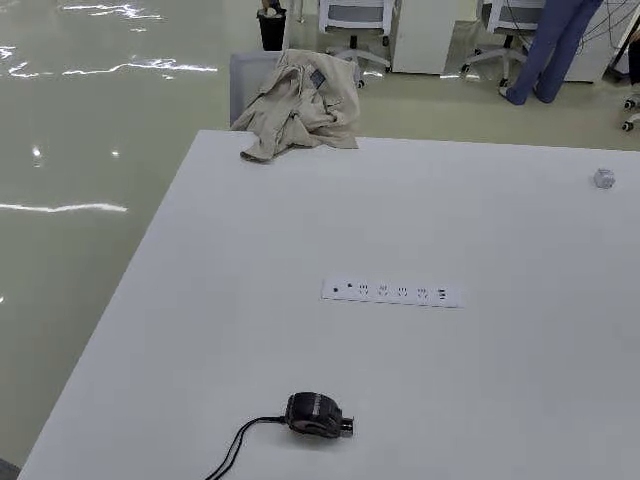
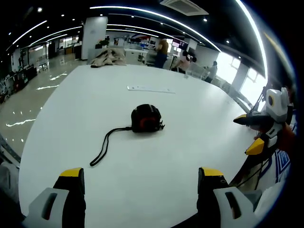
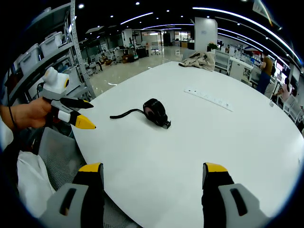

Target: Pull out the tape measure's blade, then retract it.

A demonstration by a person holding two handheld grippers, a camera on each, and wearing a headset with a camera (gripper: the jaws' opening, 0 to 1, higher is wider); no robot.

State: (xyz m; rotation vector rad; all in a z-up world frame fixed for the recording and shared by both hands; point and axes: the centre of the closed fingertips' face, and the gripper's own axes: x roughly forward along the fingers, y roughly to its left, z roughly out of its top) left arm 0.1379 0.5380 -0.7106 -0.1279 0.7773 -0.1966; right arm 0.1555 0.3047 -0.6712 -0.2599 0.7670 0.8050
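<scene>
You stand at a big white table (image 1: 250, 250). A tan jacket (image 1: 300, 105) hangs over a grey chair (image 1: 243, 78) at its far edge. The floor (image 1: 80, 120) shines. Long lights (image 2: 156, 16) glow on the ceiling.

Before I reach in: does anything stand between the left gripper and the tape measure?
Nothing visible does. Bare table lies between the open left gripper and the tape measure; its black strap trails aside.

The right tongs (image 3: 153, 168) gape wide before the tape measure (image 3: 155, 111) lying on the white table (image 3: 237, 142).
</scene>
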